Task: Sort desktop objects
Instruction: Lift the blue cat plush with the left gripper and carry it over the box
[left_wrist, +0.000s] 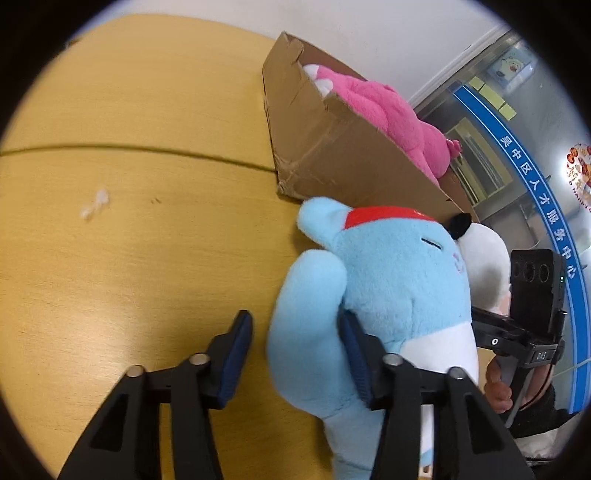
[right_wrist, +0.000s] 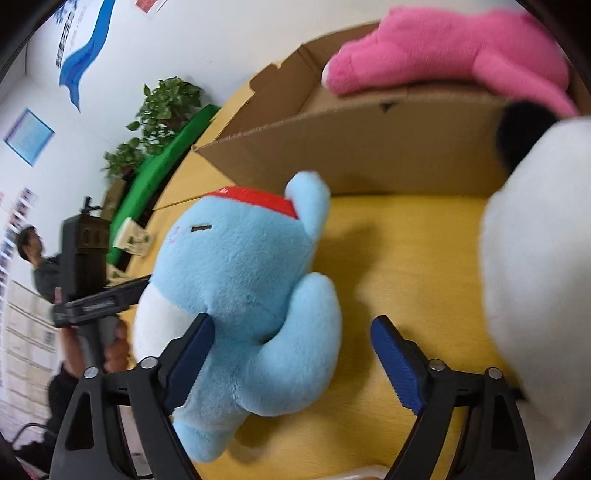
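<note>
The left gripper (left_wrist: 295, 354) stands with its jaws spread wide; its right pad presses into the side of the blue plush toy (left_wrist: 376, 295), whose rounded arm bulges into the gap between the pads, while the left pad hangs free over the yellow table (left_wrist: 129, 240). Nothing is clamped. From this view the toy lies mostly to the right of the gripper and ahead of it, head pointing away, its red headband (left_wrist: 384, 216) nearest the cardboard box (left_wrist: 340, 155) that stands further ahead. A pink plush toy (left_wrist: 384, 114) lies inside that box. A white plush toy (left_wrist: 484, 258) sits just behind the blue one, to the right.

The right gripper (right_wrist: 291, 354) is likewise open wide. Its left pad touches the blue plush toy (right_wrist: 240, 280) at the body, and the toy's arm curls into the space between the pads; the right pad is apart from it, above bare table (right_wrist: 406, 266). The white plush toy (right_wrist: 535, 277) looms close on the right, the cardboard box (right_wrist: 369, 147) stands ahead, with the pink plush toy (right_wrist: 443, 51) resting in it.
</note>
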